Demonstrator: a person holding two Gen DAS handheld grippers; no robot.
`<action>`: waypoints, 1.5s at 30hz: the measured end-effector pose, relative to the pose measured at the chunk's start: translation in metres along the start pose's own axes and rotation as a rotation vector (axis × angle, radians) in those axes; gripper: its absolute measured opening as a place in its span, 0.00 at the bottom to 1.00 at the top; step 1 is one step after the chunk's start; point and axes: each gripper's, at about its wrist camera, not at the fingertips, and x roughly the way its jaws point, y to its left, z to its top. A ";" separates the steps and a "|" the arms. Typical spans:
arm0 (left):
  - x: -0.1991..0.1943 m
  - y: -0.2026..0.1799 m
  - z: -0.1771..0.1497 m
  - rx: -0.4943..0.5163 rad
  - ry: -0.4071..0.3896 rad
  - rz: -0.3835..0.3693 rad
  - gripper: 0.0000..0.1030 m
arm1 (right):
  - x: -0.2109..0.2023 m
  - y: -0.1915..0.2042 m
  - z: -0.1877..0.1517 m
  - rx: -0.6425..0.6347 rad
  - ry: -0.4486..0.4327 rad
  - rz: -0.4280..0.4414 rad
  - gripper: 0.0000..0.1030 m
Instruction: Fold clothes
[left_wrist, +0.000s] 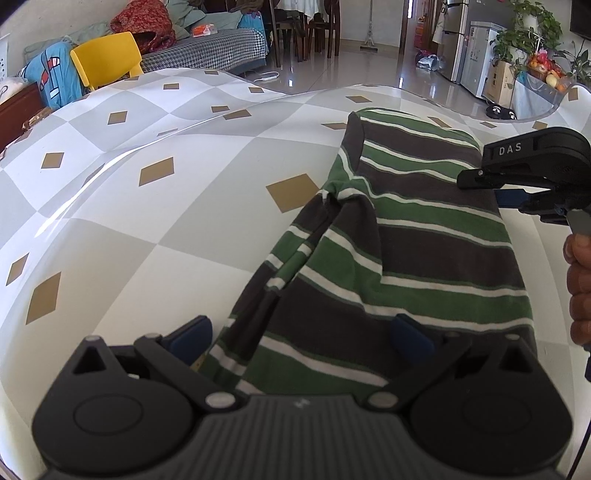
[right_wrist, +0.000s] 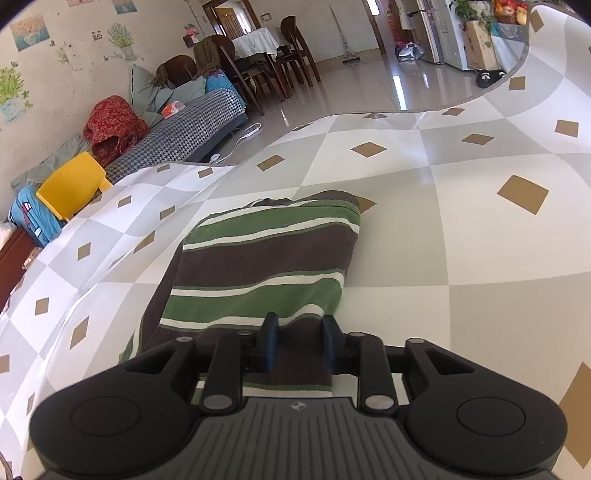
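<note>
Right tool (right_wrist: 301, 334) around folded striped shirt (right_wrist: 266, 258) on checkered tablecloth (right_wrist: 461, 221).

Green, grey and white striped garment (left_wrist: 424, 236) lies folded lengthwise on the table

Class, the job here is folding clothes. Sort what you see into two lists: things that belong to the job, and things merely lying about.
Belongs to the job:
striped shirt
left gripper, open astride the shirt
right gripper, jaws narrow with shirt cloth between them
checked table cover

Lying about:
yellow chair
red cloth on the sofa
potted plant
</note>
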 end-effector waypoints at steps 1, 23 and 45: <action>0.000 0.000 0.000 0.001 0.000 0.000 1.00 | 0.000 0.000 -0.001 -0.007 -0.004 -0.012 0.12; -0.002 -0.025 0.009 0.043 0.003 -0.018 1.00 | -0.038 -0.066 0.001 0.043 -0.034 -0.246 0.00; -0.022 -0.023 -0.014 0.069 0.073 -0.018 1.00 | -0.043 -0.095 0.009 0.327 -0.056 0.033 0.27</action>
